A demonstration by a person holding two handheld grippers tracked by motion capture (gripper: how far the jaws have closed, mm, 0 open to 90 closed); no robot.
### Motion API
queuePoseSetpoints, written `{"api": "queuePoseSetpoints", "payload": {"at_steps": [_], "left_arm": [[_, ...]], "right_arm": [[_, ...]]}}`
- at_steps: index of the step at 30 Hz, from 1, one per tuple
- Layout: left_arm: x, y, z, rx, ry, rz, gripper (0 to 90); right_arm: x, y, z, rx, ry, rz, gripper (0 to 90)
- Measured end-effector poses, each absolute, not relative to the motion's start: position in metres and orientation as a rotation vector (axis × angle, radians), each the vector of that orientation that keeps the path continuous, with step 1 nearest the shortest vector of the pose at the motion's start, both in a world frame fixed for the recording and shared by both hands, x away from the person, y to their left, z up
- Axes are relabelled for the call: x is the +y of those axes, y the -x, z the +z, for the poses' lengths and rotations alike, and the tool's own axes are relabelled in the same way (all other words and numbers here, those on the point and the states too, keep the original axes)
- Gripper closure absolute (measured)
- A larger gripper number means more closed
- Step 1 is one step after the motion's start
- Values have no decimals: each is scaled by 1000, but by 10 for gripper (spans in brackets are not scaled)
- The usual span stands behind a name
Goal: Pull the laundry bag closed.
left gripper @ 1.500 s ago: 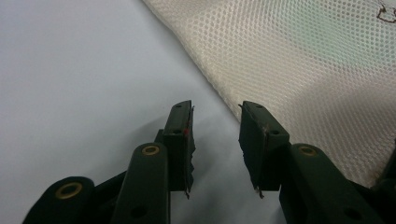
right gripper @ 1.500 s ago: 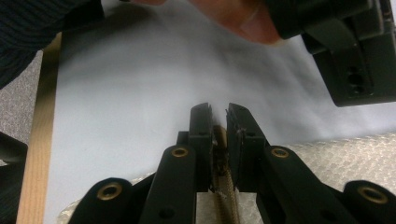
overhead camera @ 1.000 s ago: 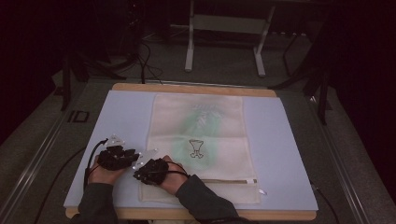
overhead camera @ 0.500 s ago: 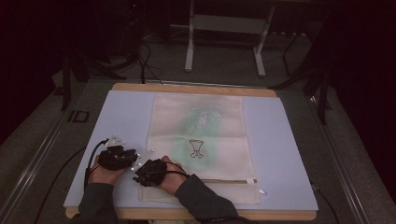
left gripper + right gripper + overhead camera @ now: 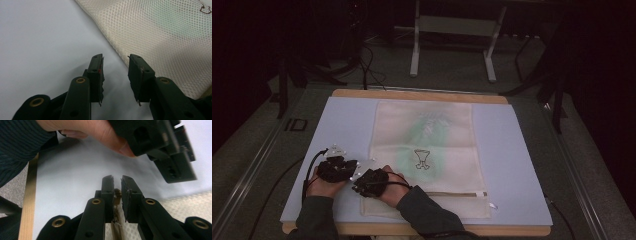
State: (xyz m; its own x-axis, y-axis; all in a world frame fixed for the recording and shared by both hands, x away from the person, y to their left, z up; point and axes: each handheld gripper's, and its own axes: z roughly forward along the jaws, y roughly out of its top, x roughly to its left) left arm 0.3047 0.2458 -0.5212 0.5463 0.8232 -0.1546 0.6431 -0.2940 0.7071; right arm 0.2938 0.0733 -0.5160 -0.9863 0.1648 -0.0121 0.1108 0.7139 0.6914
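The left gripper (image 5: 334, 167) hovers at the near left of the pale blue mat (image 5: 517, 150), jaws parted and empty, just beside the mesh bag's (image 5: 439, 135) left edge. Touching it on the right, the right gripper (image 5: 117, 185) pinches the bag's brass zipper pull (image 5: 116, 195) at the near-left corner, jaws almost closed.

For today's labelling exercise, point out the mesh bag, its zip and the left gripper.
mesh bag (image 5: 432, 140), high view, on the middle of its cloth.
zip (image 5: 447, 194), high view, on the strip near the bag's near edge.
left gripper (image 5: 115, 68), left gripper view, midway between its parted jaws.
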Motion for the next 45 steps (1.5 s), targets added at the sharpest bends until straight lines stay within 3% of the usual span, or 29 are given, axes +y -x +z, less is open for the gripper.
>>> {"api": "queuePoseSetpoints", "payload": {"at_steps": [12, 25, 32, 40, 45], "left_arm": [[245, -304, -521, 1173, -2038, 302, 644], [244, -303, -521, 1149, -2027, 263, 661], [239, -301, -520, 1118, -2049, 226, 725], [235, -299, -520, 1080, -2065, 182, 782], [232, -298, -520, 1043, -2075, 141, 870]], "right_arm": [[45, -290, -518, 2854, -243, 1147, 806], [43, -298, -528, 2917, -316, 1159, 800], [42, -295, -529, 2919, -314, 1158, 809], [40, -298, -528, 2954, -298, 1171, 742], [37, -298, -528, 2953, -281, 1159, 736]]}}
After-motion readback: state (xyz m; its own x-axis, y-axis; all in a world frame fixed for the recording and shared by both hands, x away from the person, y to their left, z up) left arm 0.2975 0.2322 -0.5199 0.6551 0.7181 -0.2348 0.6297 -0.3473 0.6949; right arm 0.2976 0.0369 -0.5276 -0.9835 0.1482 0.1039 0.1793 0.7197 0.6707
